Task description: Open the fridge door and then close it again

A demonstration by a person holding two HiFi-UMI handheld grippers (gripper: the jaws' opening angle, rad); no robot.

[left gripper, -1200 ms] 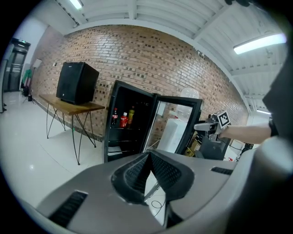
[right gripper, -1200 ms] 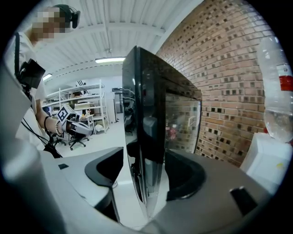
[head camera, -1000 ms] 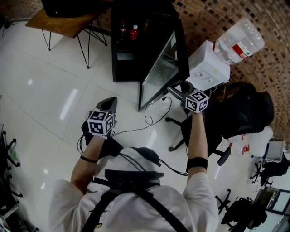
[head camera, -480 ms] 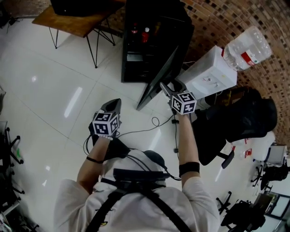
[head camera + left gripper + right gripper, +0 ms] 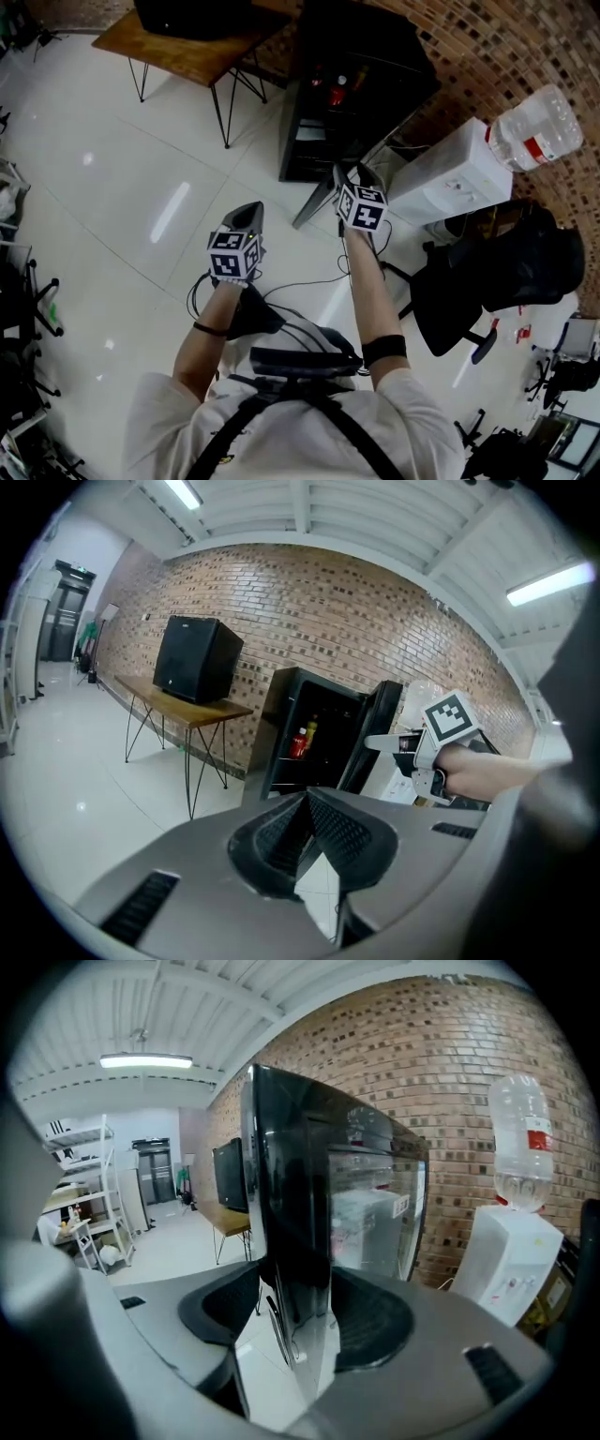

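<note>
The fridge [image 5: 356, 103] stands at the brick wall, btw. a wooden table [image 5: 187, 47] and a water dispenser [image 5: 450, 178]. Its fridge door [image 5: 295, 1176] is swung open, w/ the free edge toward me. My right gripper [image 5: 298, 1312] has just been closing its jaws, and this free edge is between them. The pads sit against both faces of it, so I hold the door at a medium width. My left gripper [image 5: 307, 808] is pressed fully together w/ nothing inside, over the floor and well apart from the fridge.

Handling, as I judge it: the door is a stiff panel w/ a glossy glass front, so prob. slippery for the pads. It does not bend, it only turns about its hinge. It should feel rather light, but my hand must follow the arc, not a straight line. The best hold is where I am, i.e. the free vertical edge, far from the hinge. I would not squeeze the glass hard, and I would close gently, bec. bottles [image 5: 303, 742] stand inside.
</note>
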